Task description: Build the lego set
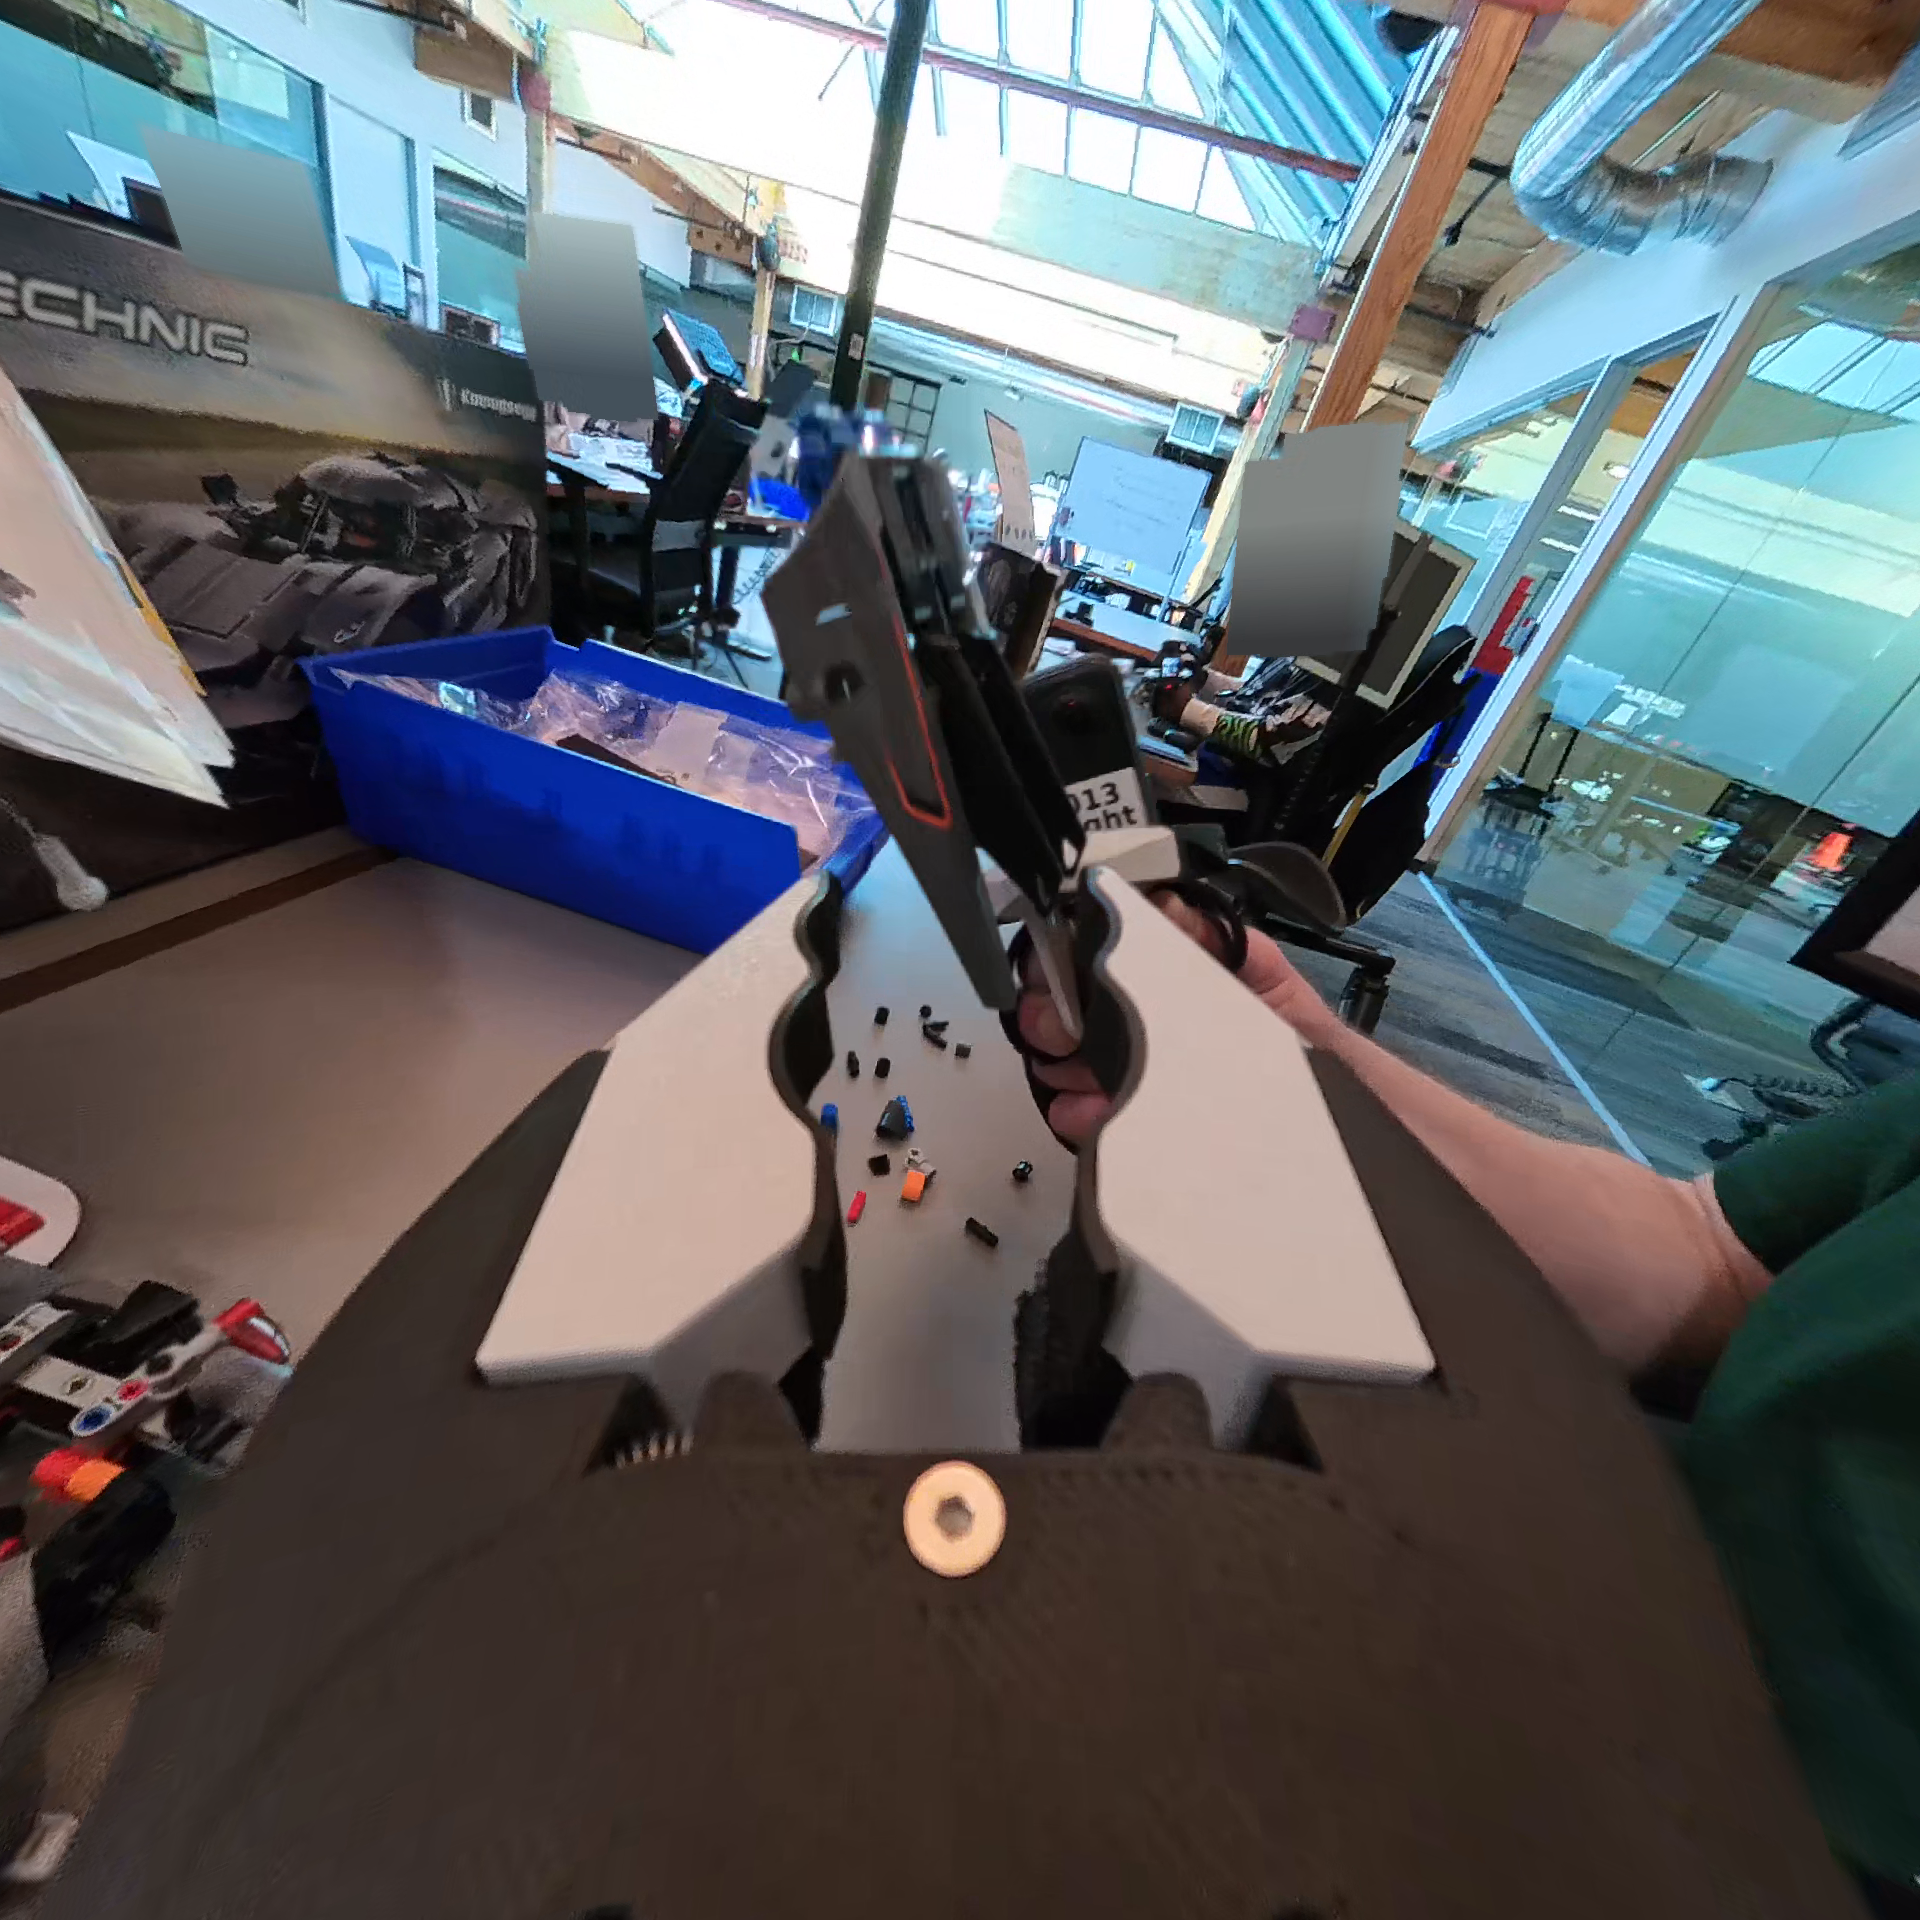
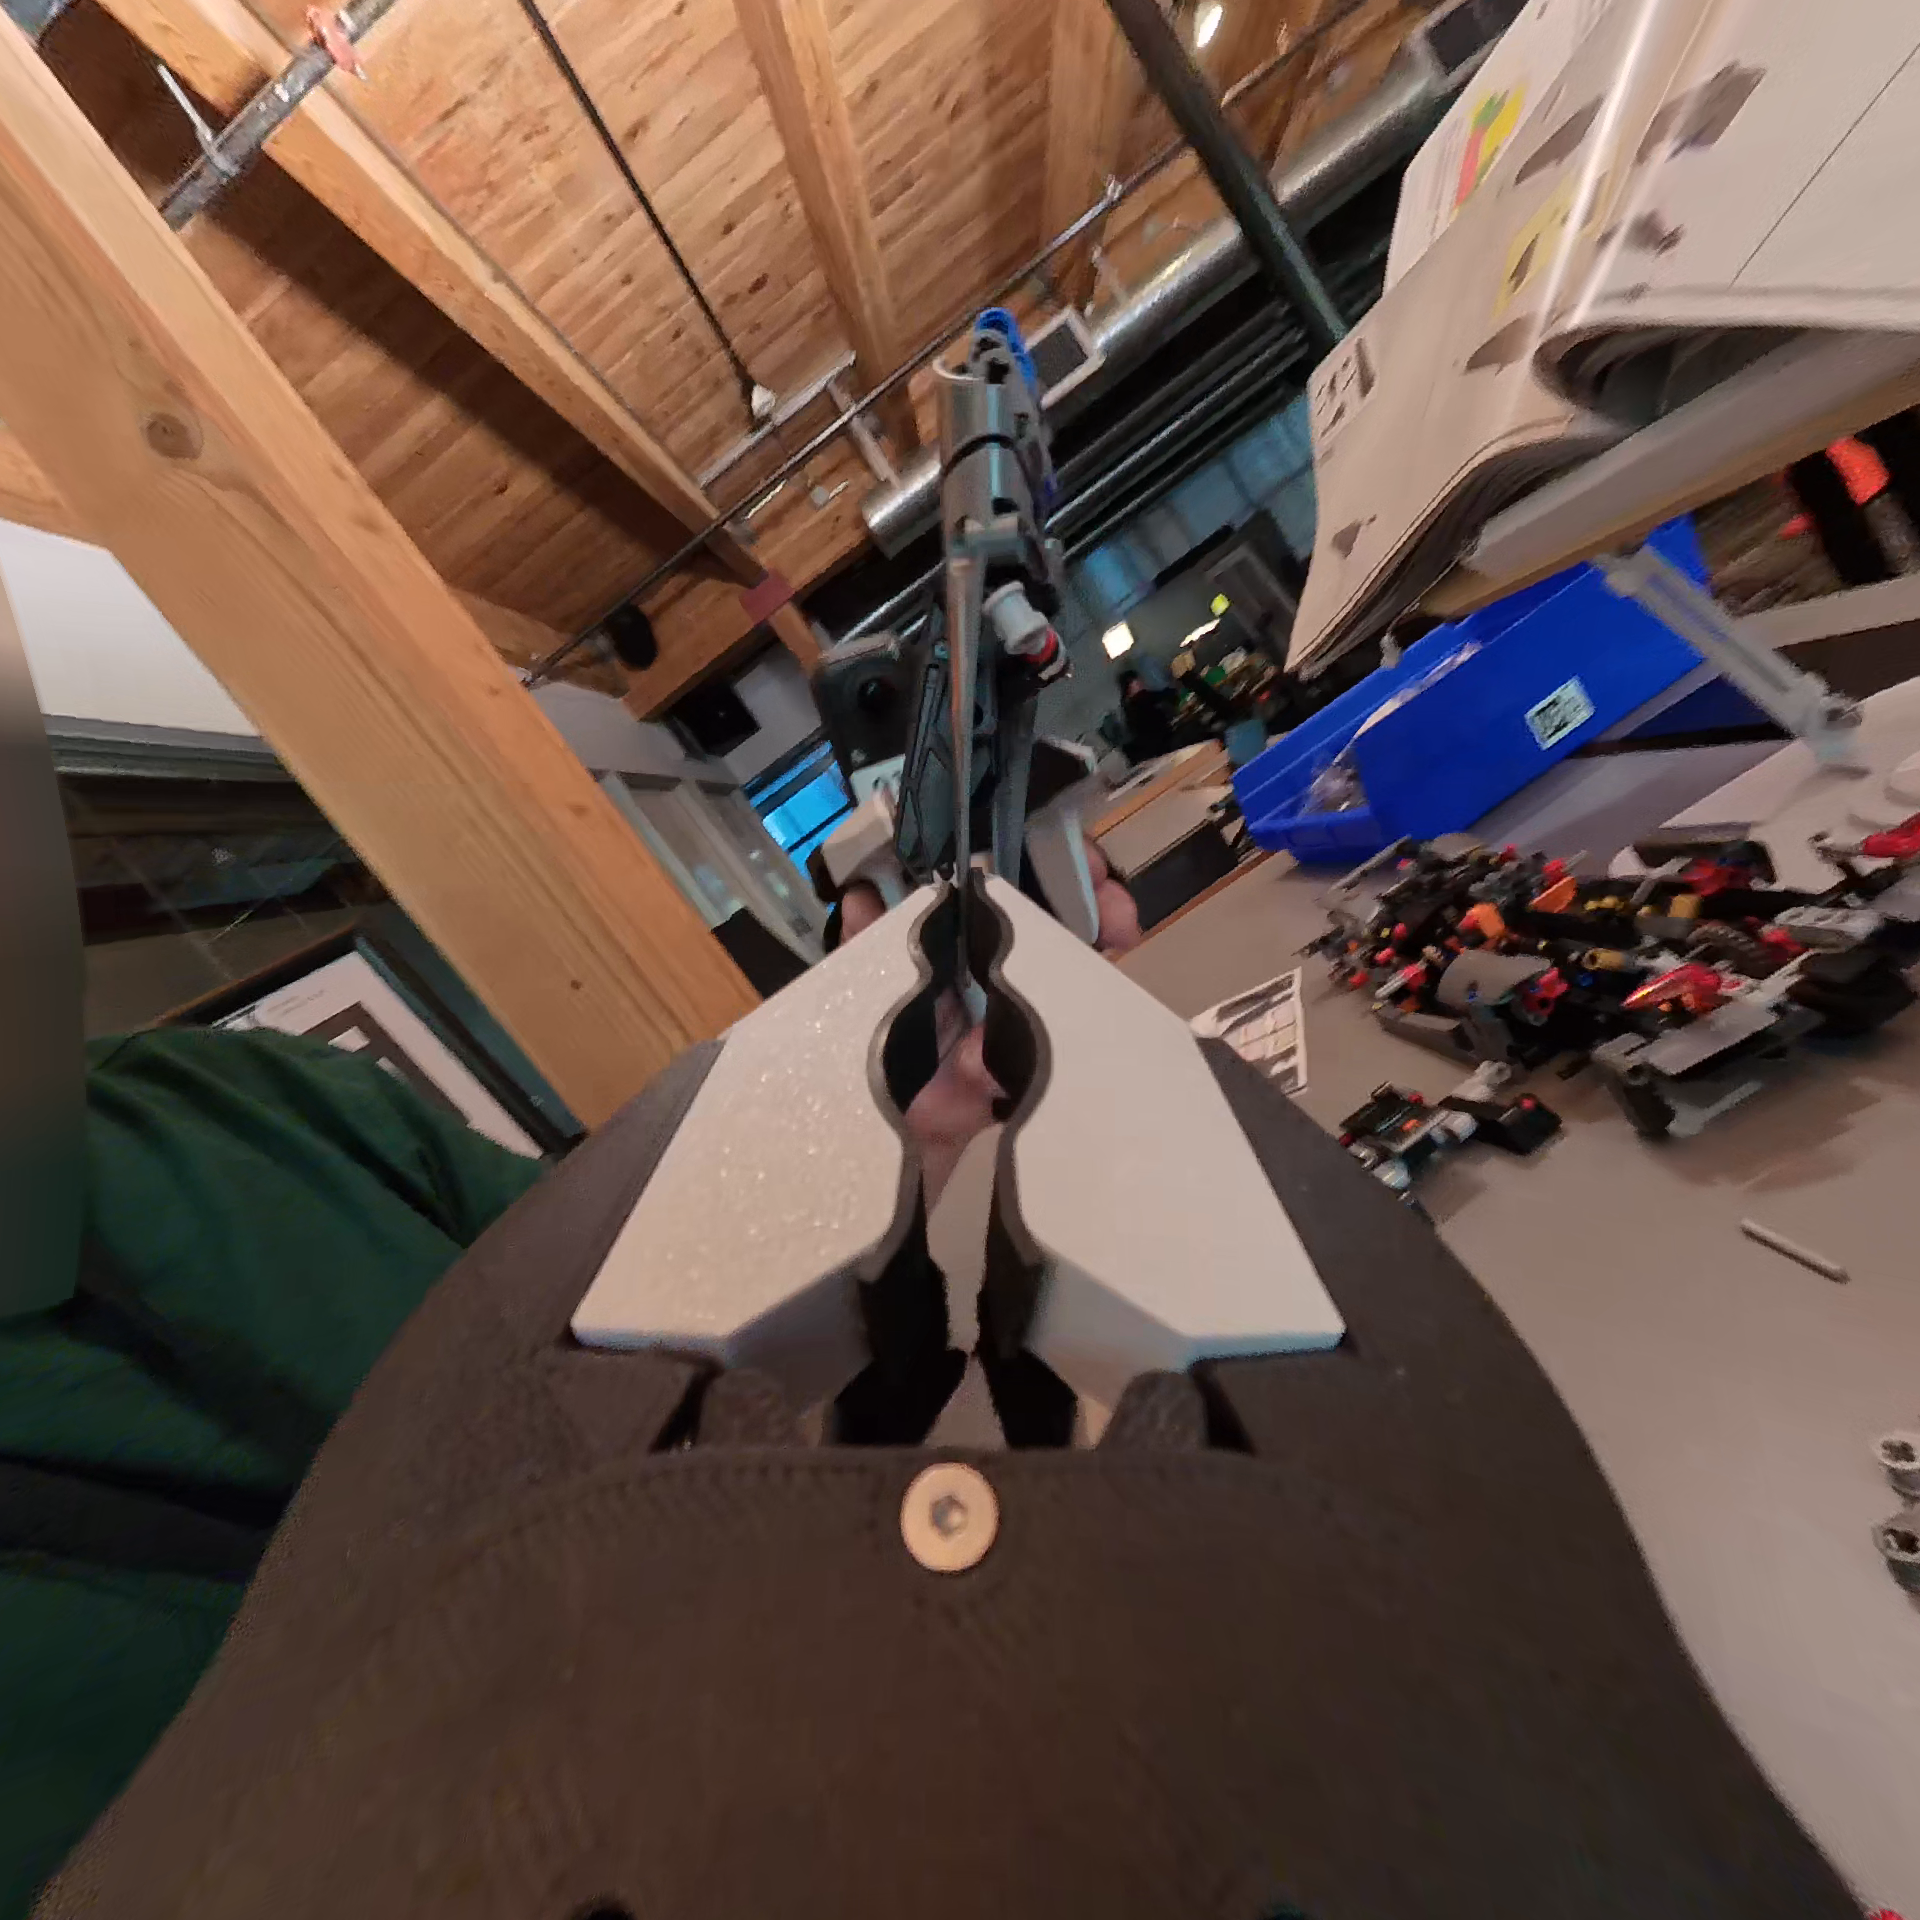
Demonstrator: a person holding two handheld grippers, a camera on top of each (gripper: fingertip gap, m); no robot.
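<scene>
Grippers meet over the table (image 1: 312,1039), both on one grey and black lego panel (image 1: 894,707). In the right wrist view the right gripper (image 2: 964,914) is nearly closed, its tips pinching the panel's thin lower edge, and the panel (image 2: 977,644) stands up from them with blue pins at its top. In the left wrist view the left gripper (image 1: 961,894) stands wide; its right finger (image 1: 1101,935) touches the panel's lower end, while the left finger (image 1: 821,935) is apart from it. Whether it grips the panel I cannot tell. Below the gap, small loose pieces (image 1: 904,1132), black, blue, red and orange, lie scattered on the table. A blue bin (image 1: 540,790) with clear bags sits toward the far edge, just beside the set's box (image 1: 260,499). The partly built car (image 2: 1621,966) lies on the table to the right, and an open manual (image 2: 1621,260) leans above the bin (image 2: 1507,727).
</scene>
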